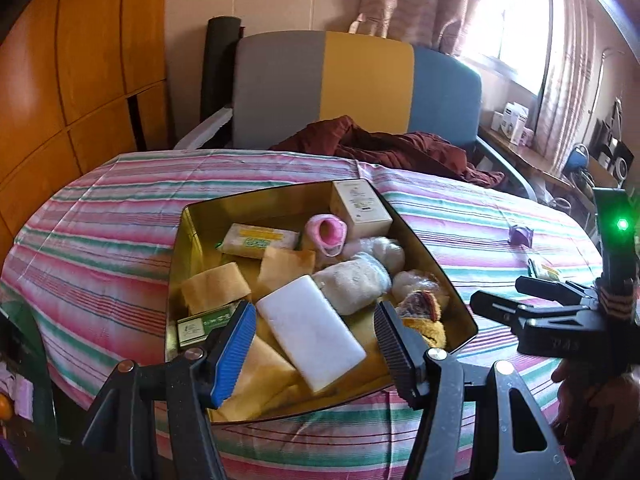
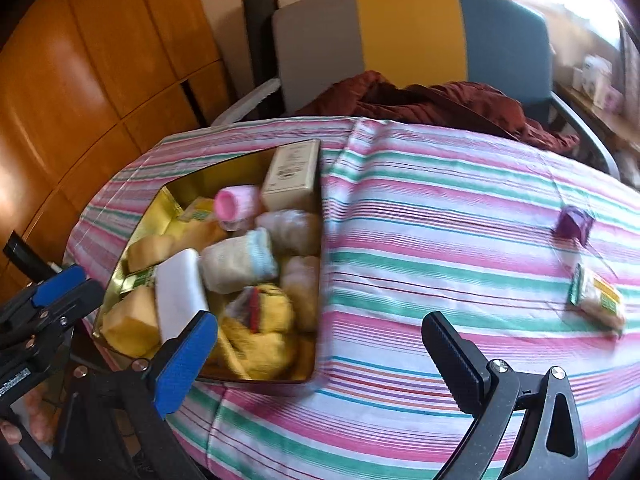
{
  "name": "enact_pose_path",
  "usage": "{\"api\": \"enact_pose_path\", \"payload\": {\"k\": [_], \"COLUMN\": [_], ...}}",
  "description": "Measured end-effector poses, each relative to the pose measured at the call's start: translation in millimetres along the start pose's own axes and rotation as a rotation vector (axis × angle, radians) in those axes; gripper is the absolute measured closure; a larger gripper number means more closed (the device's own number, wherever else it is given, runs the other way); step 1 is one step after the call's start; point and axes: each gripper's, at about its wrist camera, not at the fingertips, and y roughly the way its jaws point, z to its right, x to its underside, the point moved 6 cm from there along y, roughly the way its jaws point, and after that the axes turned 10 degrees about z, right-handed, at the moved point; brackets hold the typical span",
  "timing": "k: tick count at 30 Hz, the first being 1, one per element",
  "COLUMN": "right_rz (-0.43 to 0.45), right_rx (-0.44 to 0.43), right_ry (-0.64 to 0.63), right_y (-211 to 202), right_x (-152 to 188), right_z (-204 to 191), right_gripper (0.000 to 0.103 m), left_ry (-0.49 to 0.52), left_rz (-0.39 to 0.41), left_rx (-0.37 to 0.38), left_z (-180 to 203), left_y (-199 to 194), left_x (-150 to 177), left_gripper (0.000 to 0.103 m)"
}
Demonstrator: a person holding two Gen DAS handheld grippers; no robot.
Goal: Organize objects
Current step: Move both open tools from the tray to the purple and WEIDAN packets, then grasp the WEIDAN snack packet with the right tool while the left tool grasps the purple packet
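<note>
At frame left our gold tin (image 2: 120,284) sits nearly full. We should swing the right gripper (image 2: 320,348), jaws wide and empty, toward the green-and-yellow packet (image 2: 598,300) at right. The left gripper (image 1: 316,340) hangs half-open, empty, over the tin.

Both wrist cameras look steeply down along their fingers toward the far edge of the striped-cloth table (image 1: 100,216) (image 2: 440,208). The left view sits close above the gold rectangular tin (image 1: 188,216) (image 2: 316,264); the right view looks from its right, sharing tin and tri-colour chair (image 1: 360,80) (image 2: 408,28).
</note>
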Motion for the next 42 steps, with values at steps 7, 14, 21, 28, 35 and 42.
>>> {"api": "enact_pose_path", "payload": {"k": [7,14,21,28,35,42], "right_rz": [-0.037,-0.1,-0.186,-0.299,-0.344,-0.346], "right_rx": [0.072,0.193,0.32,0.371,0.318,0.198], "right_ry": [0.048,0.013,-0.057,-0.211,-0.251,-0.144], "right_y": [-4.9,-20.6,-35.5,-7.6,29.1,31.6], "right_x": [5.1,8.1,15.0,18.0,9.1,6.6], "right_z": [56.0,136.9,226.6,278.4,291.1,292.5], "right_gripper": [0.0,0.0,0.0,0.0,0.0,0.036], "left_ry": [0.05,0.081,0.103,0.128,0.157,0.189], "left_rz": [-0.019,-0.024,-0.045,-0.072,-0.1,-0.114], "left_rx": [0.059,0.154,0.208,0.241,0.266,0.325], "left_z": [24.9,52.6,74.8,95.4,116.9,152.9], "left_y": [5.4,8.1,16.6,26.4,39.1,52.4], "left_x": [-2.0,-6.2,-8.6,-11.3,-14.8,-25.1], "left_gripper": [0.041,0.041,0.041,0.041,0.041,0.041]}}
